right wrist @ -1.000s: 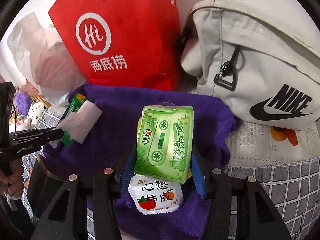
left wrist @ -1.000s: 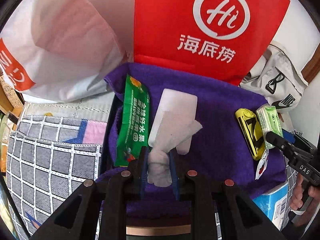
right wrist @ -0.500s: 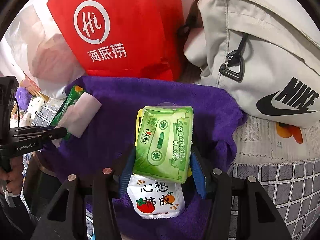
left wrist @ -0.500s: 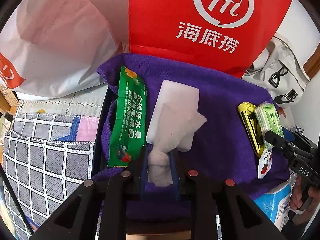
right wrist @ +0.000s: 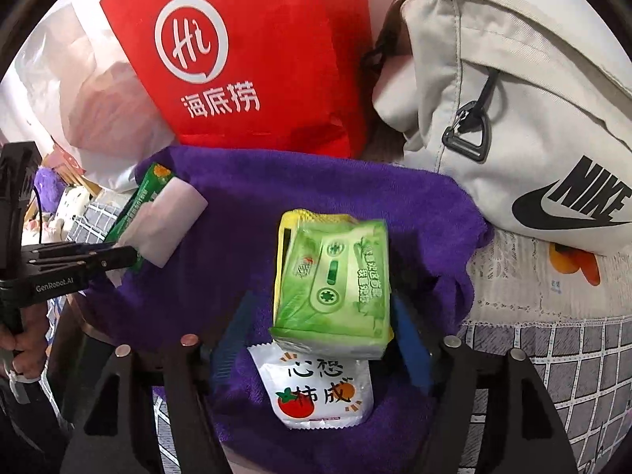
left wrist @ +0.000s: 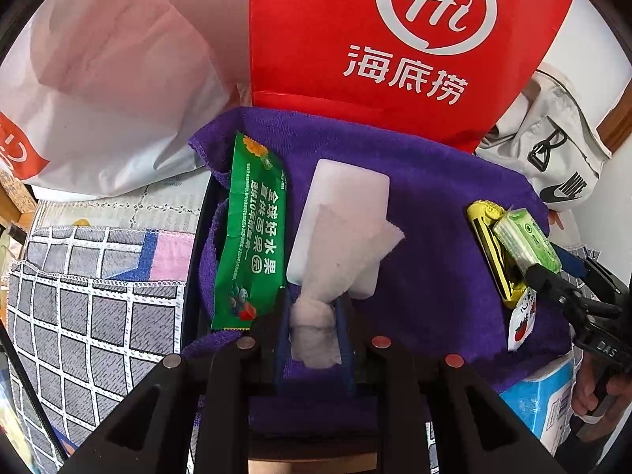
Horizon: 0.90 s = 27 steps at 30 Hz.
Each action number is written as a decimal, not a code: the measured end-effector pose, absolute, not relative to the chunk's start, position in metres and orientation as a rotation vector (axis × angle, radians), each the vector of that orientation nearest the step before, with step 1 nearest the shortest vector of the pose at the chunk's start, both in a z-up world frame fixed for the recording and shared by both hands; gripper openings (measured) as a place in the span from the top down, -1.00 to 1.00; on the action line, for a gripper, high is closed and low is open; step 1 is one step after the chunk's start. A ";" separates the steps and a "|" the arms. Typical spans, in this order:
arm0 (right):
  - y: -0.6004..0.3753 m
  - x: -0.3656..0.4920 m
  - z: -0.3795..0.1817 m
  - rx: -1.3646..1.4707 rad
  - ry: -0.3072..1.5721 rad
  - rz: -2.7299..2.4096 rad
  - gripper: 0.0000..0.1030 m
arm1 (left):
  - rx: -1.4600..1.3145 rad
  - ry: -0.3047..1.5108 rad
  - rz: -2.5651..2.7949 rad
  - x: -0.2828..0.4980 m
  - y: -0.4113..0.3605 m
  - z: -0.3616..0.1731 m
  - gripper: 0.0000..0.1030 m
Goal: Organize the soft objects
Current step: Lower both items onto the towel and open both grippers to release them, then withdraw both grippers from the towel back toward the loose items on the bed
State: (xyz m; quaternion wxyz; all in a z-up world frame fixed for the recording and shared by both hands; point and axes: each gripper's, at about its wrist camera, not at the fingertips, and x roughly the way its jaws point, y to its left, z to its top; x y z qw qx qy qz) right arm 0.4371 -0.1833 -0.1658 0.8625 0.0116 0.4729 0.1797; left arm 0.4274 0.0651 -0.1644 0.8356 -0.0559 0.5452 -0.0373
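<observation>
A purple towel point(left wrist: 434, 205) lies spread under everything. In the left wrist view my left gripper point(left wrist: 314, 316) is shut on a twisted white tissue point(left wrist: 312, 328) drawn from a white tissue pack point(left wrist: 339, 221). A long green snack packet point(left wrist: 252, 233) lies left of that pack. In the right wrist view my right gripper point(right wrist: 324, 331) is opening. The green tissue pack point(right wrist: 335, 280) lies between its blue pads point(right wrist: 237, 324), no longer squeezed. It rests on a yellow pack point(right wrist: 286, 233) and a white tomato sachet point(right wrist: 320, 391). My left gripper point(right wrist: 130, 256) shows at the left.
A red paper bag point(left wrist: 395, 39) and a white plastic bag point(left wrist: 98, 79) stand behind the towel. A grey Nike bag point(right wrist: 513, 118) crowds the right. Checked grey cloth point(left wrist: 98, 316) covers the left, and a blue box point(left wrist: 545, 395) sits at the near right.
The right gripper's pads have spread away from the green tissue pack, which now lies tilted on the packs below. The left gripper still pinches the tissue and has hardly moved.
</observation>
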 end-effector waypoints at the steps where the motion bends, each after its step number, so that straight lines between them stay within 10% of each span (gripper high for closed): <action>1: -0.183 0.437 -0.165 0.029 0.983 0.383 -0.46 | -0.121 1.154 -0.079 0.428 0.065 -0.164 0.52; 4: -0.184 0.433 -0.156 0.040 0.945 0.387 -0.56 | -0.129 1.148 -0.089 0.427 0.065 -0.161 0.42; 8: -0.186 0.426 -0.144 0.029 0.908 0.379 -0.62 | -0.142 1.106 -0.121 0.422 0.063 -0.147 -0.26; 27: -0.203 0.326 -0.104 0.069 0.865 0.356 -0.50 | -0.122 0.975 -0.025 0.353 0.078 -0.069 -0.28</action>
